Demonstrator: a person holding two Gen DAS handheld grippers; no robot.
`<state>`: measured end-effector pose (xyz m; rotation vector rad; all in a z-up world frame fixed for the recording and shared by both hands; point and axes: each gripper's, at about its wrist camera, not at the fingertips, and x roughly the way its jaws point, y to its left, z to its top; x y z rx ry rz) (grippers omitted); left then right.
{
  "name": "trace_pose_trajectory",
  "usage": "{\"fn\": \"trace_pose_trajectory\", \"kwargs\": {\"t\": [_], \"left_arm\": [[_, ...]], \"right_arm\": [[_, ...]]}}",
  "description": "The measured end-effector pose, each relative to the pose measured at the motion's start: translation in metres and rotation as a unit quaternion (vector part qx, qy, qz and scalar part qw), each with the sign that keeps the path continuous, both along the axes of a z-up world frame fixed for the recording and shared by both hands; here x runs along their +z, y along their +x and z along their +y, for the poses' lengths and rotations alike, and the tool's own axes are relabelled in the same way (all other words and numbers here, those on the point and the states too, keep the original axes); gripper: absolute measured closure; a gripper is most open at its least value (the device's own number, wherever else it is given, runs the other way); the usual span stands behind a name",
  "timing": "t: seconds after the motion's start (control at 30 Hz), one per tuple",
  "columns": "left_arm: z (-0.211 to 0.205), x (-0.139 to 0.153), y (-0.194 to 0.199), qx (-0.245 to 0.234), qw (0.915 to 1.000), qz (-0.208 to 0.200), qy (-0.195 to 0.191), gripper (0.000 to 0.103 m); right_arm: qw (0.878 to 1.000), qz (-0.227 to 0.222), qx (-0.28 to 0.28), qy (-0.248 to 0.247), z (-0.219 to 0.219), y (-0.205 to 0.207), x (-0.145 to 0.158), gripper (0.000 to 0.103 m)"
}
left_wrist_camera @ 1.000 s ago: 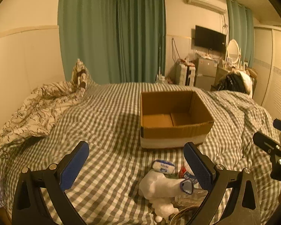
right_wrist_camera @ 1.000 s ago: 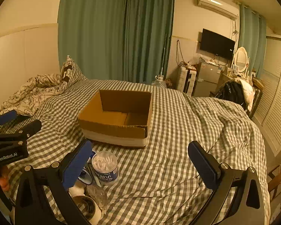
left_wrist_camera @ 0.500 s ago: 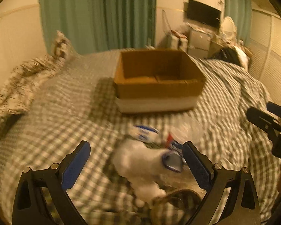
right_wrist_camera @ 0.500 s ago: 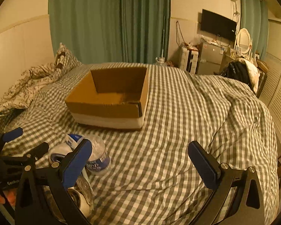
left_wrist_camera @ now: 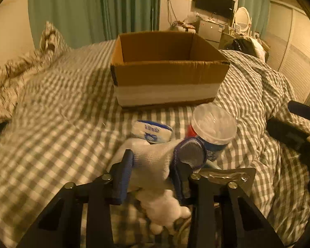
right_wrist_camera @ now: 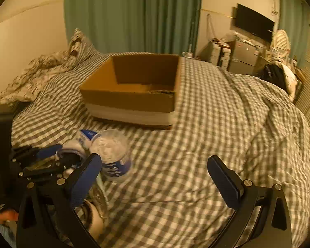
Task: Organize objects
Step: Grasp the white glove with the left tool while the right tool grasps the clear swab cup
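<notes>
My left gripper (left_wrist_camera: 153, 171) is shut on a white work glove (left_wrist_camera: 153, 161) with a blue cuff, low over the checked bed. Just beyond it lie a blue-and-white tissue pack (left_wrist_camera: 152, 131) and a clear tub of cotton swabs (left_wrist_camera: 214, 125) with a blue label. An open, empty cardboard box (left_wrist_camera: 167, 76) stands behind them. In the right wrist view my right gripper (right_wrist_camera: 155, 177) is open and empty over the bedspread, right of the swab tub (right_wrist_camera: 111, 155); the left gripper (right_wrist_camera: 49, 159) shows at the left, and the box (right_wrist_camera: 132, 101) beyond.
A blister pack (left_wrist_camera: 227, 174) lies by the left gripper's right finger. A tape roll (right_wrist_camera: 93, 221) lies under my right gripper's left finger. A rumpled patterned duvet and pillow (right_wrist_camera: 51, 70) are at the far left. A dresser and TV (right_wrist_camera: 254, 28) stand past the bed.
My left gripper has moved down and forward to the pile and closed on the white glove. My right gripper has dipped a little and stays open.
</notes>
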<state>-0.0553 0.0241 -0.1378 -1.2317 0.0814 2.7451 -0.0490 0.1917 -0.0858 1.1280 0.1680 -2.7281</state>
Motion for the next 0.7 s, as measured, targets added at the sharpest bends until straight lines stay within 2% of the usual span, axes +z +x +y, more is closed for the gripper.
{"fn": "trace_pose_trajectory", "kwargs": {"t": [0.17,0.33,0.43,0.63,0.7], "left_arm": [[-0.021,0.014,-0.001,0.011,0.9998,0.013,0.012,0.076],[-0.041,0.024,-0.004,0.030,0.9991,0.024,0.018,0.077],[-0.045,0.027,-0.006,0.030,0.9990,0.026,0.020,0.077],[-0.043,0.031,-0.004,0.027,0.9991,0.028,0.015,0.078],[-0.041,0.035,-0.003,0.027,0.9990,0.033,0.013,0.078]], "right_arm": [[0.999,-0.026,0.022,-0.010,-0.019,-0.016,-0.014,0.000],[0.998,-0.047,0.037,-0.009,-0.036,-0.037,-0.029,0.002],[0.997,-0.067,0.049,-0.008,-0.045,-0.046,-0.043,0.009],[0.994,-0.085,0.070,-0.011,-0.053,-0.049,-0.051,0.042],[0.995,-0.078,0.068,-0.012,-0.052,-0.046,-0.045,0.042]]}}
